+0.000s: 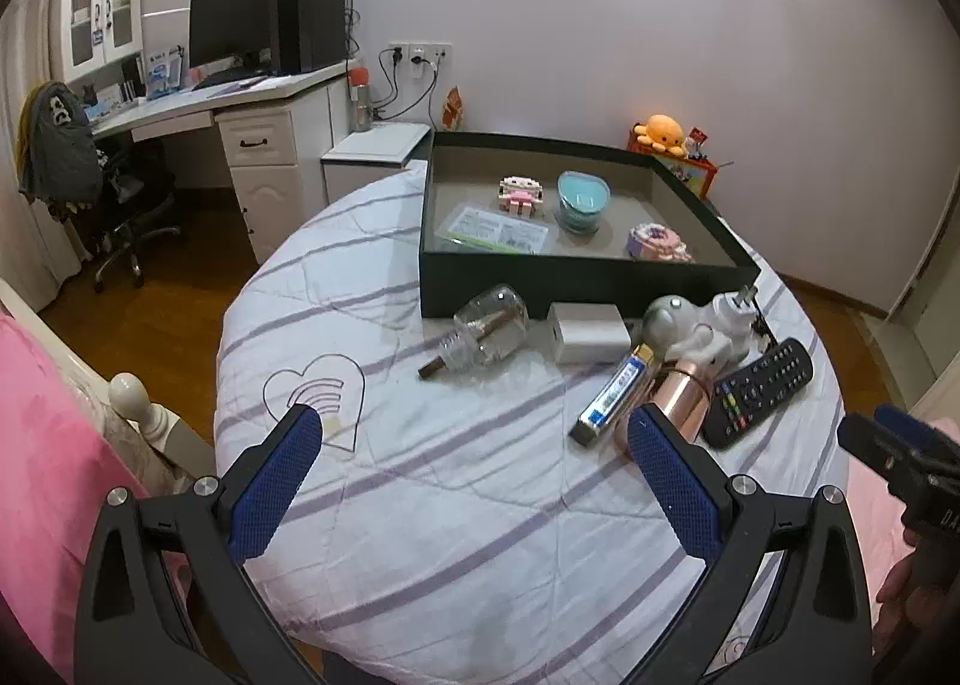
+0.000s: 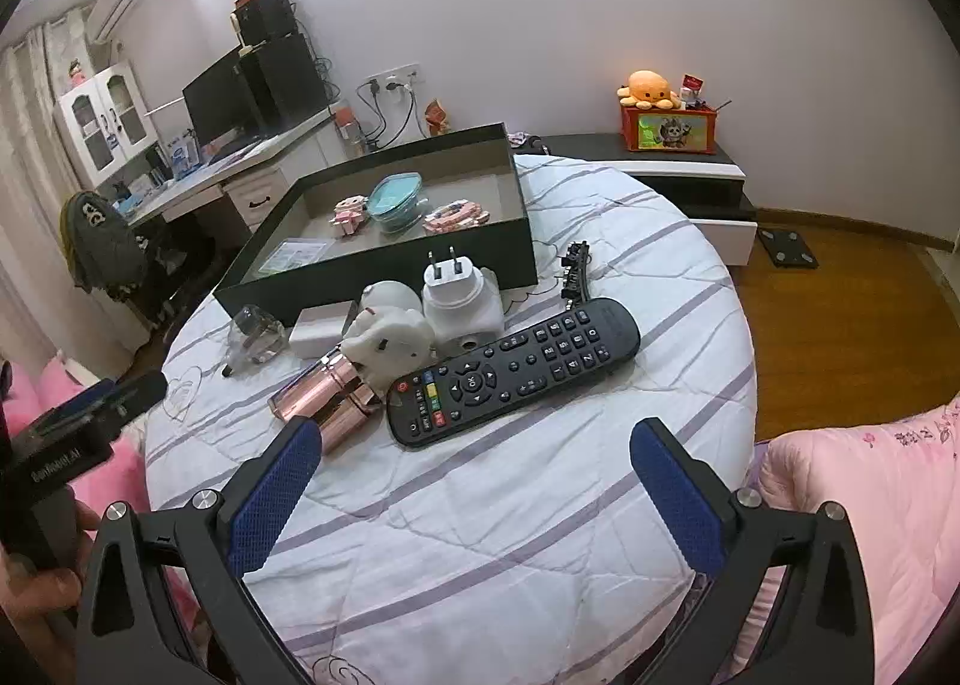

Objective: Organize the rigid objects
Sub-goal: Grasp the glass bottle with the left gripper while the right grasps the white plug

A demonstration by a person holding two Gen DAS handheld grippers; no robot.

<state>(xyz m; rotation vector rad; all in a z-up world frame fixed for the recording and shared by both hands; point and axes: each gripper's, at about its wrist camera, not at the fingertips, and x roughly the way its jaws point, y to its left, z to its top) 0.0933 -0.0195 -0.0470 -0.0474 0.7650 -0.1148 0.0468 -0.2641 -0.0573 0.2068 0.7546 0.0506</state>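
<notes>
A dark open box [image 1: 576, 283] [image 2: 384, 271] sits at the far side of a round cloth-covered table [image 1: 450, 505] and holds a teal container [image 1: 581, 200], a pink block figure [image 1: 519, 194], a pastel block piece [image 1: 657, 242] and a flat packet [image 1: 495, 229]. In front of it lie a glass bottle [image 1: 489, 328], a white charger [image 1: 587, 331], a blue tube [image 1: 615, 392], a rose-gold cylinder [image 2: 333, 391], a white figurine [image 2: 390, 334], a plug adapter [image 2: 459, 301] and a black remote [image 2: 513, 370]. My left gripper [image 1: 474, 433] and right gripper [image 2: 471, 448] are open and empty, short of the items.
A small black chain-like item [image 2: 575, 265] lies right of the box. A desk with a monitor [image 1: 231, 25] and a chair [image 1: 120, 193] stand at the left. A low cabinet with an orange plush [image 2: 651, 88] is behind. Pink bedding [image 2: 870, 505] borders the table.
</notes>
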